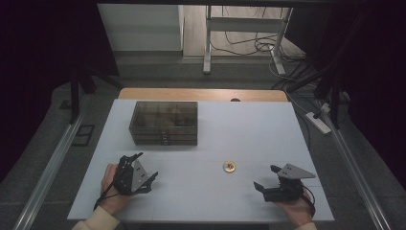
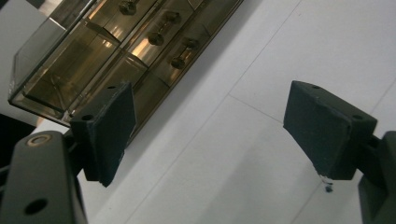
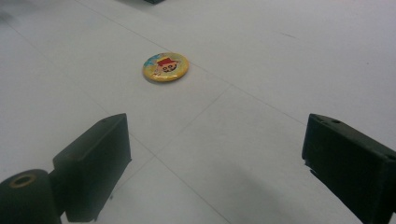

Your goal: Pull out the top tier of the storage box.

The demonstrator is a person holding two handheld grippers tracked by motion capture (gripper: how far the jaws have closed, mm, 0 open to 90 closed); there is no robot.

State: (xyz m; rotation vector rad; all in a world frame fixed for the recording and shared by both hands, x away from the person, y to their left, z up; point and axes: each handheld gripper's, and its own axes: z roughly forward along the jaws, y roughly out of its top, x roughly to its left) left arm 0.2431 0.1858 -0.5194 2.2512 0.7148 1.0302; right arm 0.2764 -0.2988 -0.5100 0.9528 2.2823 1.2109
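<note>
Ahead of the right gripper's (image 3: 215,158) open jaws lies the badge (image 3: 165,66).

Wide-open left claw (image 2: 210,135) near drawer box (image 2: 116,51)

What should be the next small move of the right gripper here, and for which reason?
Probably move the right gripper forward toward the round badge and lower it. Its jaws stand wide open and hold nothing, and the badge lies flat on the white table, ahead of the jaws and apart from them. The left gripper sits nearer the drawer box.
</note>
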